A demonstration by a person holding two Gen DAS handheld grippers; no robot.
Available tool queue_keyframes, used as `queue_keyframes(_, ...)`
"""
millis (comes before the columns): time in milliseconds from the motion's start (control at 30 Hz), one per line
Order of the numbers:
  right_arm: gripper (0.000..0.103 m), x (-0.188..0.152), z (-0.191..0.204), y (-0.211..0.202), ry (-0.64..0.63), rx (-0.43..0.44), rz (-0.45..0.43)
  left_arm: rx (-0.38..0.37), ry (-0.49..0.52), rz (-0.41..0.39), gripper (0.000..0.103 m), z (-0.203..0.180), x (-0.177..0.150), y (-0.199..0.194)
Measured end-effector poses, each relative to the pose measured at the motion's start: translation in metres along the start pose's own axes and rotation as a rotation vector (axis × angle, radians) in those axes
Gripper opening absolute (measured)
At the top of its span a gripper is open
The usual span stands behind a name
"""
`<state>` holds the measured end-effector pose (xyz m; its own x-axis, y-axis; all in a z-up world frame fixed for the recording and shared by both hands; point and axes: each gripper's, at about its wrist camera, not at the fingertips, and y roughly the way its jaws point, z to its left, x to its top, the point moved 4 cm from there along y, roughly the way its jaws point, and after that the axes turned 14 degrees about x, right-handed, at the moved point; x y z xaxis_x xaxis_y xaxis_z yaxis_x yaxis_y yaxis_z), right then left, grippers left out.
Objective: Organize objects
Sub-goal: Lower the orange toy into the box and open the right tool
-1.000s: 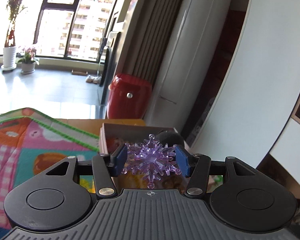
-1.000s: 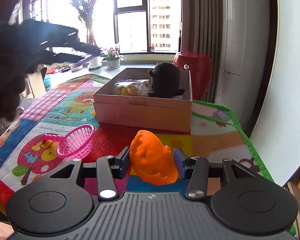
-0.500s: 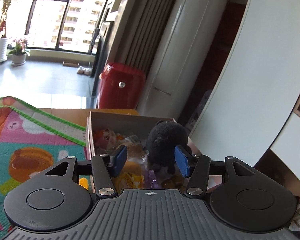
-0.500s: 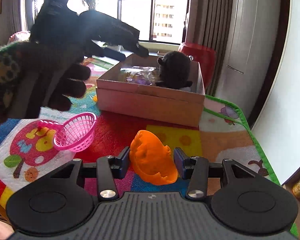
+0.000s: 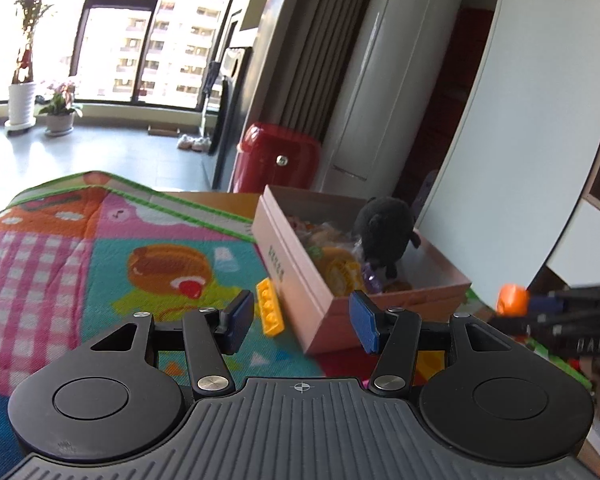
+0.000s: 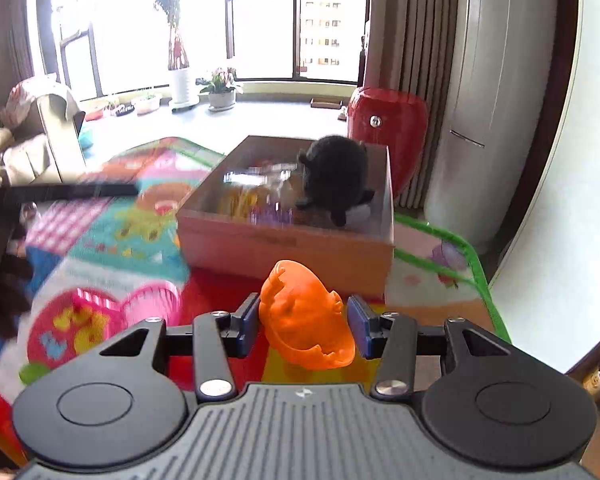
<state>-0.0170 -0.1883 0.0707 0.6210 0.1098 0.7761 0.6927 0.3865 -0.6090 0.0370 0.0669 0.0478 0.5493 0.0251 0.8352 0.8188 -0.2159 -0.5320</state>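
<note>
A pink cardboard box (image 5: 288, 276) stands on the colourful play mat and holds a black plush toy (image 5: 384, 236), a purple snowflake (image 5: 370, 276) and other toys. My left gripper (image 5: 302, 322) is open and empty, back from the box's near corner. My right gripper (image 6: 304, 322) is shut on an orange pumpkin-shaped toy (image 6: 304, 316), held in front of the box (image 6: 284, 240). The plush (image 6: 336, 176) sits in the box's far right. The orange toy also shows at the right edge of the left wrist view (image 5: 512, 300).
A yellow toy brick (image 5: 270, 308) lies on the mat beside the box's left wall. A pink plastic basket (image 6: 148, 304) sits on the mat at left of my right gripper. A red stool (image 6: 388, 128) stands behind the box. The mat's green edge (image 6: 460, 248) runs along the right.
My left gripper has let the purple snowflake go into the box and pulled back left, now open and empty. My right gripper has moved closer to the box with the orange toy.
</note>
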Motion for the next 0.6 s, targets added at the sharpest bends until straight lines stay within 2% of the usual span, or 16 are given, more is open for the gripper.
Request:
queue_keyframes(133, 0.046, 0.050, 0.004, 0.019, 0.014, 0.033, -0.049, 0.026, 0.006, 0.034, 0.057, 0.009, -0.011, -0.002)
queue_keyframes(200, 0.050, 0.071, 0.004, 0.031, -0.001, 0.008, -0.094, 0.036, 0.010, 0.051, 0.057, 0.010, -0.015, -0.002)
queue_keyframes(233, 0.057, 0.079, 0.001, 0.041, 0.002, -0.015, -0.092, 0.039, 0.012, 0.062, 0.057, 0.011, -0.017, -0.001)
queue_keyframes(267, 0.078, 0.084, -0.002, 0.050, 0.011, -0.033, -0.077, 0.043, 0.013, 0.072, 0.057, 0.011, -0.019, 0.002)
queue_keyframes(300, 0.082, 0.084, -0.005, 0.056, 0.020, -0.053, -0.070, 0.045, 0.015, 0.080, 0.057, 0.011, -0.020, 0.005)
queue_keyframes(367, 0.082, 0.076, -0.005, 0.061, 0.014, -0.071, -0.050, 0.046, 0.021, 0.089, 0.057, 0.010, -0.022, 0.010)
queue_keyframes(600, 0.085, 0.007, -0.001, 0.035, -0.040, -0.089, -0.039, 0.037, 0.037, 0.117, 0.057, -0.003, -0.026, 0.026)
